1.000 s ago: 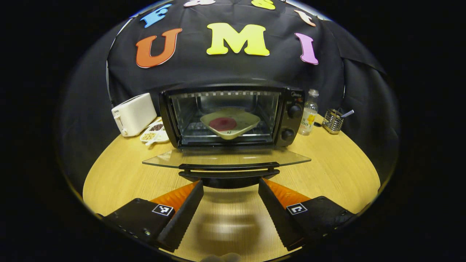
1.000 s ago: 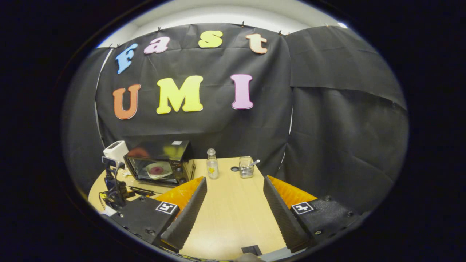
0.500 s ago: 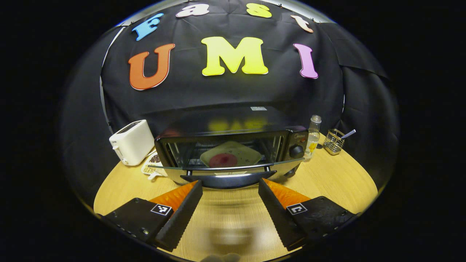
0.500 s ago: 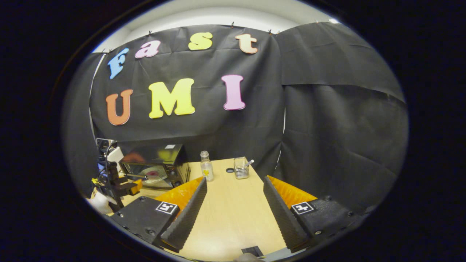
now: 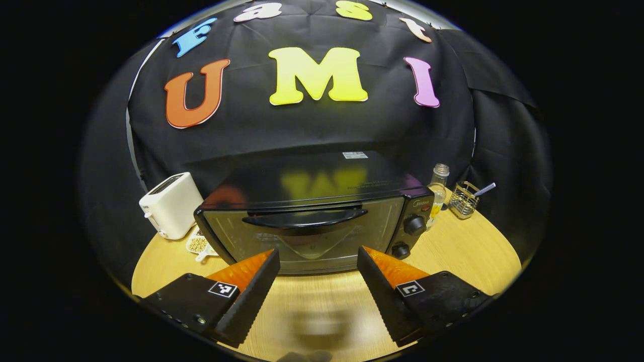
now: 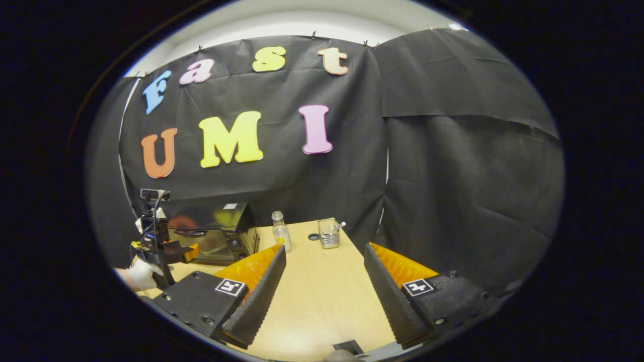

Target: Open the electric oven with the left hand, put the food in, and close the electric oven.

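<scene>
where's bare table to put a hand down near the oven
Bare wood lies in front of the oven, and a wide stretch runs right of the bottle and wire holder. Left is crowded: toaster and snack dish.

Black cloth wall [image 5: 312, 125] is hanging behind everything, creased, pinned up along the top edge; in the right gripper view a second cloth panel [image 6: 468, 166] is overlapping it on the right, with a pale ceiling strip [image 6: 302, 25] showing above. Round light-wood table [image 5: 453, 251] is filling the foreground under the tongs, glare from overhead light sitting on it. White toaster [image 5: 171, 205] is standing far left, a small dish of beans [image 5: 198, 245] just beside it. Clear bottle [image 5: 438, 188] and wire holder [image 5: 463, 199] are standing far right, near each other.
</scene>
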